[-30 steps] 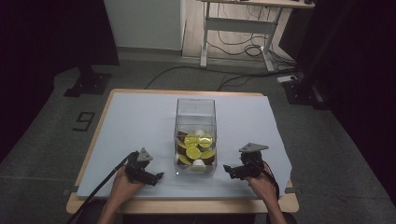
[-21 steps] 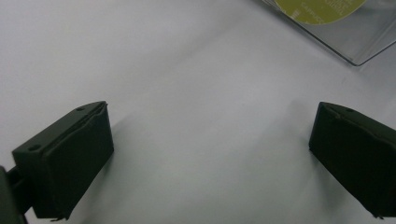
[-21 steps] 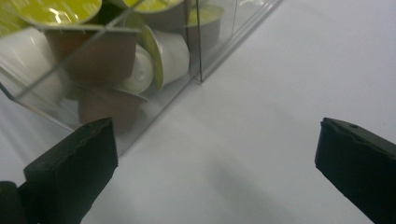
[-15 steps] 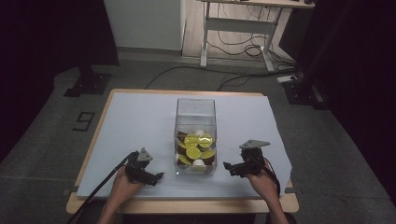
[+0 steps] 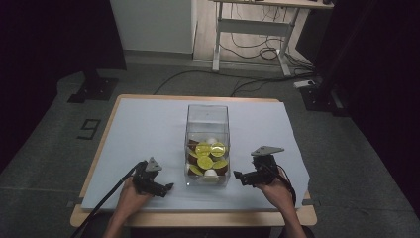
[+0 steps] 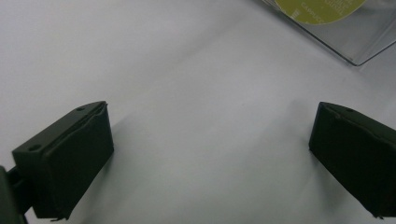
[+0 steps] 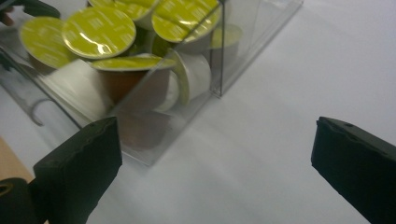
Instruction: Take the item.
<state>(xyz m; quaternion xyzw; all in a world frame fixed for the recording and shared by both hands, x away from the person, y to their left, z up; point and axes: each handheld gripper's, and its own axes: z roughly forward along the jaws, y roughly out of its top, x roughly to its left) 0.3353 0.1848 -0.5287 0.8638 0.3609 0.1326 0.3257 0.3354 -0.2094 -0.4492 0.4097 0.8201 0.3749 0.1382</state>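
A person's two hand-held grippers flank a clear plastic box [image 5: 207, 144] of coffee capsules [image 5: 204, 162] standing near the front middle of a table covered in a white sheet [image 5: 148, 129]. The left gripper [image 5: 167, 188] rests low on the sheet just to the box's left, its jaws spread wide with nothing between them; in the left gripper view the box's corner [image 6: 355, 56] sits off to the upper right, not yet lined up. The right gripper [image 5: 238, 175] hovers just beside the box's right wall, jaws likewise wide apart and empty. In the right gripper view, green-lidded capsules [image 7: 98, 30] lie heaped inside, some tipped on their sides, with a near bottom corner of the box close to one jaw.

The work in hand looks like a two-sided approach to the box, either to steady it or to reach its contents. Doing it well likely means turning the left gripper toward the wall first, closing on the thin clear walls squarely rather than at a corner, and squeezing gently, since the smooth plastic may slip or flex. The box stands tall and narrow, so a push from one side alone could slide or tip it.
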